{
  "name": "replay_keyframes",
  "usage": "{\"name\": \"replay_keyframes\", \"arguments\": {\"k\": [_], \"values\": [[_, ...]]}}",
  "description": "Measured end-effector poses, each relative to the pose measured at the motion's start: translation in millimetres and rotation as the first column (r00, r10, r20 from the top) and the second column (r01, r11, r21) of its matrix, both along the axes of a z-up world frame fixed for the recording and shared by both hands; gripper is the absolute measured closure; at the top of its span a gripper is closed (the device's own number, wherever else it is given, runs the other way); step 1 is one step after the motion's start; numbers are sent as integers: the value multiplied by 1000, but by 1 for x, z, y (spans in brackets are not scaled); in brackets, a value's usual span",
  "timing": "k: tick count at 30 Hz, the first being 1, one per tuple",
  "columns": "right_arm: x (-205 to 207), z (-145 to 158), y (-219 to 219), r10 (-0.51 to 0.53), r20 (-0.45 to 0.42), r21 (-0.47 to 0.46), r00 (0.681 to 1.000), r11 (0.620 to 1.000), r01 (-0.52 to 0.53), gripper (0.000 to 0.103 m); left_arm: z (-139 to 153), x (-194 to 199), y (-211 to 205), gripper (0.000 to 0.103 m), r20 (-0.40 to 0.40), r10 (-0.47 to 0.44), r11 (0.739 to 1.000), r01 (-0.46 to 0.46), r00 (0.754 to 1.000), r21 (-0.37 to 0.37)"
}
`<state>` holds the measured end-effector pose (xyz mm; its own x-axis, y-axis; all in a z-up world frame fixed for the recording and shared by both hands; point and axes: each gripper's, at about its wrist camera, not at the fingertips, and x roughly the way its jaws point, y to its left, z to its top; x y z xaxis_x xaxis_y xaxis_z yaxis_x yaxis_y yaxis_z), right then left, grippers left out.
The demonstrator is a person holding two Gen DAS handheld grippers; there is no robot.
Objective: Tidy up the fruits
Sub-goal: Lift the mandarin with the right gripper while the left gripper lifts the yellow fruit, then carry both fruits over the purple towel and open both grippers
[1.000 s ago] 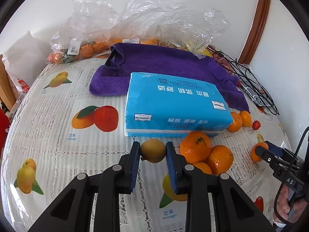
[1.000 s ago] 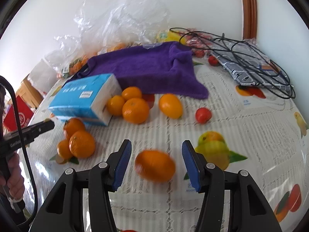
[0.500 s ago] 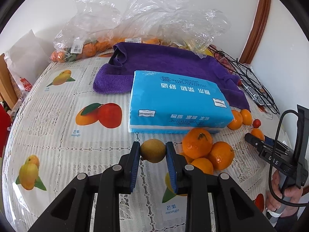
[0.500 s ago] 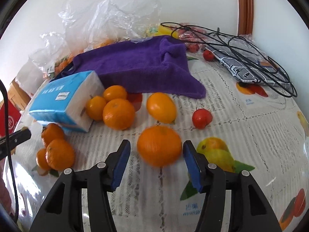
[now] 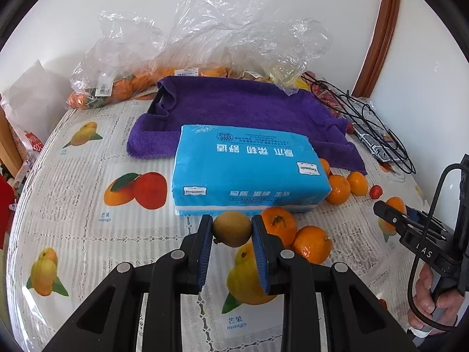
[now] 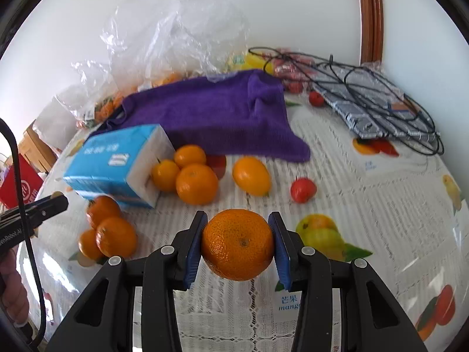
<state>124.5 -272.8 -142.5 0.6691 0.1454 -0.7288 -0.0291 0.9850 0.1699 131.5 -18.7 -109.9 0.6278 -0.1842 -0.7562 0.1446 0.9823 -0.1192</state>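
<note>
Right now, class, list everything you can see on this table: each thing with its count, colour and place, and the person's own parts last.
Loose oranges: seven, orange; three at the tissue pack's end, three by its near corner, one oval one apart.
Small red fruits: two loose, red; one right of the oranges, one by the cables.
Tissue pack: one, blue, mid-table.
Towel: one, purple, behind the pack.
Plastic bags: clear, along the back edge, some holding oranges.
Cables: black, tangled, back right.
Left gripper: black with blue pads, shut on a brownish fruit.
Right gripper: same colours, jaws closing on the held orange.
</note>
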Motion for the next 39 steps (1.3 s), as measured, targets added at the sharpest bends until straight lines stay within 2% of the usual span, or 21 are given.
{"name": "replay_keyframes", "arguments": {"k": [9, 22, 31, 39], "values": [[22, 44, 16, 36, 50, -16, 998, 999, -35, 60, 28, 14, -3, 77, 31, 2, 1000, -2, 1000, 4], [84, 89, 42, 63, 113, -36, 992, 998, -59, 60, 58, 61, 10, 77, 48, 35, 999, -36, 998, 4], [126, 89, 48, 69, 114, -40, 991, 997, -65, 60, 60, 102, 14, 77, 50, 39, 999, -39, 998, 8], [161, 69, 46, 66, 77, -39, 995, 997, -63, 60, 50, 141, 19, 77, 31, 49, 999, -49, 998, 18]]}}
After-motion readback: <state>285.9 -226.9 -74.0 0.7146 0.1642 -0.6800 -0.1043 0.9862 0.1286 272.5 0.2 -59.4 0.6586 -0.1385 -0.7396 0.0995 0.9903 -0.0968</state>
